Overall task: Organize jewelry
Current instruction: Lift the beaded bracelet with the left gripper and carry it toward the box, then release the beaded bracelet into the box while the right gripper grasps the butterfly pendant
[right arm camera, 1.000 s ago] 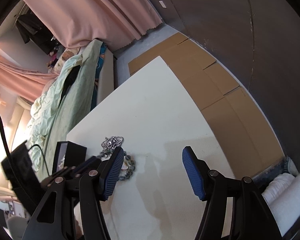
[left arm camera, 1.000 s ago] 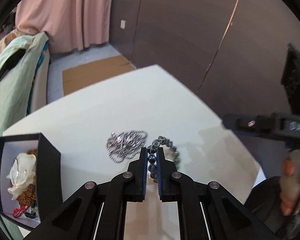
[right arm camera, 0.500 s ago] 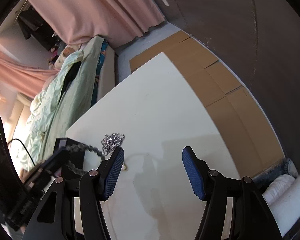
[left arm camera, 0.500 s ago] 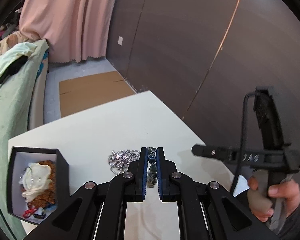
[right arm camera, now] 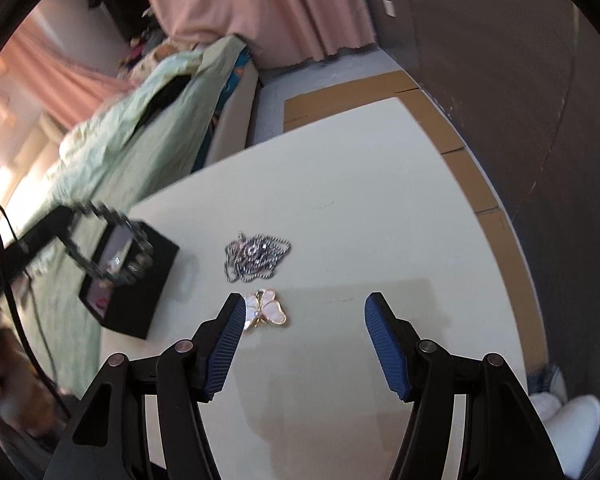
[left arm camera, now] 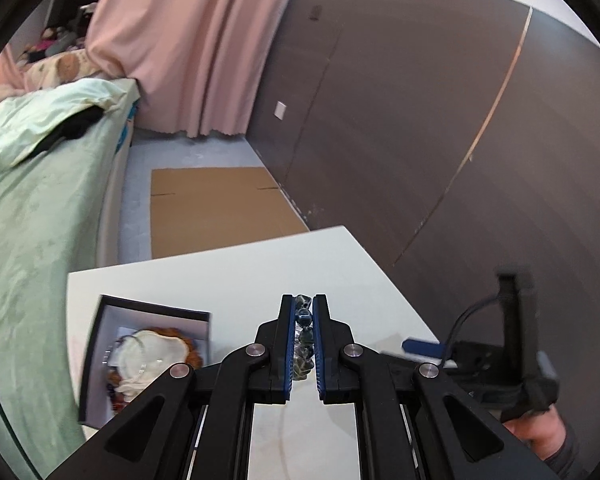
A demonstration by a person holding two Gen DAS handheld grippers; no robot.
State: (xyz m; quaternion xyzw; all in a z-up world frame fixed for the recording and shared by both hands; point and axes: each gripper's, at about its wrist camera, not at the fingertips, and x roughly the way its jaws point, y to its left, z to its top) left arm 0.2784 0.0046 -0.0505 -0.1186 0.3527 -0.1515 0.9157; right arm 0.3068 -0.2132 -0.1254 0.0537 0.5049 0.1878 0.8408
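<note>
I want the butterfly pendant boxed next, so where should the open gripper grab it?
Pinch across the two pearly wings of the gold-edged butterfly pendant, coming straight down from above. It lies flat on the white table, just beside the open right gripper, probably offering little height.

Soft daylight fills both views, strongest at the right wrist view's left edge (overexposed there). Fisheye bending darkens the corners. The bead bracelet (right arm camera: 112, 248) is motion-blurred.

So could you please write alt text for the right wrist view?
The open right gripper hovers over a white table, where a butterfly brooch and a silver chain lie. At left, the left gripper dangles a beaded bracelet above a black box.
</note>
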